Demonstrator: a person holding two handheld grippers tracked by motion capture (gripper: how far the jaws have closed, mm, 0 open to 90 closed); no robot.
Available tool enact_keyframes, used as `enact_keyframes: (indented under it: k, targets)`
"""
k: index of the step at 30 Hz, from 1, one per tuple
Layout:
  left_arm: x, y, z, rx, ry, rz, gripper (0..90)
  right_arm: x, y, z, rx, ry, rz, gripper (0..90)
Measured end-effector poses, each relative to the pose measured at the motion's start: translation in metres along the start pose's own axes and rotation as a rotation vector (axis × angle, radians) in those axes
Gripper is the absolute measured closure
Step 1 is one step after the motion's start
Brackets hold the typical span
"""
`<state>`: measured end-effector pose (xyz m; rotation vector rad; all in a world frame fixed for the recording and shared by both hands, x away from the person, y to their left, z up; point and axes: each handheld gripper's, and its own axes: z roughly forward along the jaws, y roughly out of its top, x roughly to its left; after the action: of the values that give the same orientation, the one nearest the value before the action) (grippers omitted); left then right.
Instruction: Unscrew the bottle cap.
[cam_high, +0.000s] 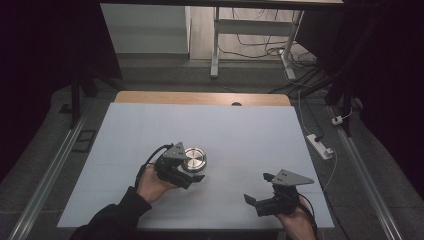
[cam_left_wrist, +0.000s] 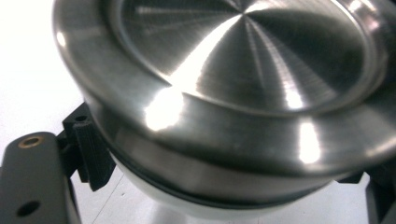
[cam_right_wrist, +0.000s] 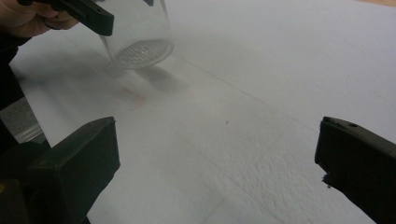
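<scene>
We see a pale sheet (cam_high: 150, 130) covering the worktop (cam_high: 200, 98), whose wooden far edge shows bare. On the grey floor to its right lies a white power strip (cam_high: 320, 146); beyond stand a white frame's legs (cam_high: 215, 45) among loose cables (cam_high: 260, 50).

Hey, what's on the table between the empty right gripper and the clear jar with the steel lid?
Nothing: between the right gripper and the clear jar with the round brushed-steel lid, the high view and the right gripper view show bare pale table.
</scene>
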<state>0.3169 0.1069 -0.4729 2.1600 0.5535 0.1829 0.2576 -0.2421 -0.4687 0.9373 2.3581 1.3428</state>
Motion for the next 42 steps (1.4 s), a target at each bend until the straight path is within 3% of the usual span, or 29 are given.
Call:
enact_keyframes:
  k: [18, 26, 42]
  targets:
    - [-0.004, 0.001, 0.001, -0.009, 0.0, 0.008, 15.2, 0.025, 0.041, 0.035, 0.021, 0.137, -0.075, 0.0]
    - [-0.006, 0.001, 0.001, -0.013, -0.003, 0.014, 15.2, 0.035, 0.06, 0.054, 0.047, 0.152, -0.104, 0.0]
    - [-0.007, 0.001, 0.002, -0.009, -0.008, 0.019, 15.2, 0.056, 0.098, 0.08, 0.041, 0.205, -0.172, 0.0]
